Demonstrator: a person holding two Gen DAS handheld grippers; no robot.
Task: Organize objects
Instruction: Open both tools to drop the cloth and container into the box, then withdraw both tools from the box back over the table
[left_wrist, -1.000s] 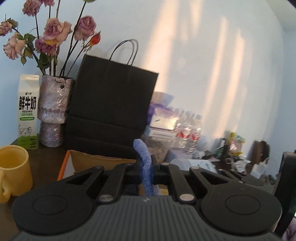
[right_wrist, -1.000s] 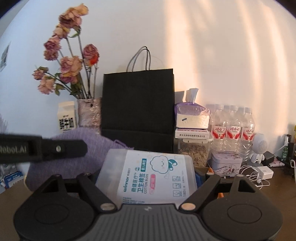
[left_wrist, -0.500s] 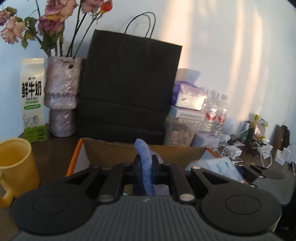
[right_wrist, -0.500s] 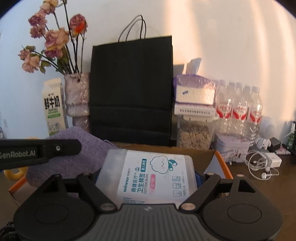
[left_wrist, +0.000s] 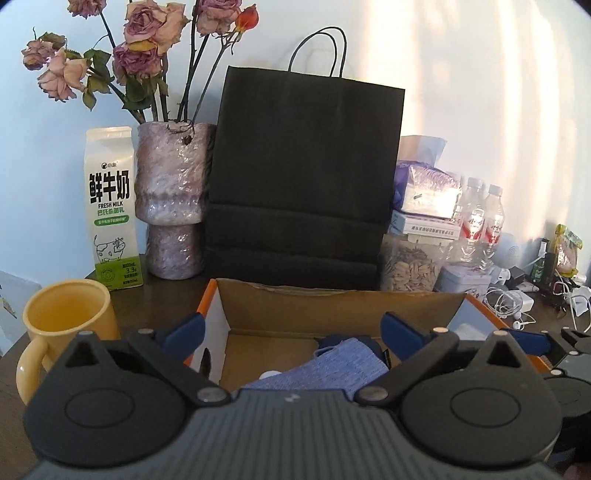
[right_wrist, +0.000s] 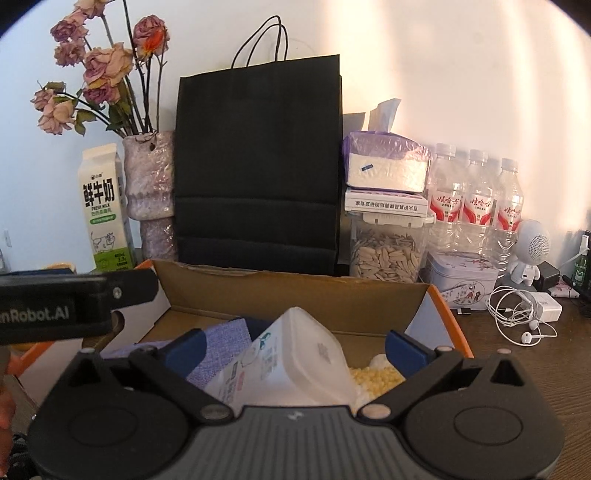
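Observation:
An open cardboard box (left_wrist: 332, 306) with orange edges sits just in front of both grippers. My left gripper (left_wrist: 293, 328) hangs over its near side, jaws opening wide, and a blue knitted cloth (left_wrist: 332, 365) lies loose in the box below them, untouched by either pad. My right gripper (right_wrist: 297, 347) is also opening. A clear plastic cotton-bud box (right_wrist: 299, 354) rests tilted inside the cardboard box (right_wrist: 295, 288), free of both pads, with the cloth (right_wrist: 225, 343) to its left. The left gripper's arm (right_wrist: 74, 299) crosses the right wrist view at the left.
Behind the box stand a black paper bag (left_wrist: 303, 173), a vase of dried roses (left_wrist: 170, 206) and a milk carton (left_wrist: 110, 206). A yellow mug (left_wrist: 62, 321) is at the left. Tissues, a seed jar (right_wrist: 384, 251), water bottles (right_wrist: 476, 199), a tin and earphones (right_wrist: 517, 310) crowd the right.
Both grippers sank toward the cardboard box and went from shut to wide open. The cloth dropped out of the left jaws and the cotton-bud box tipped out of the right ones.

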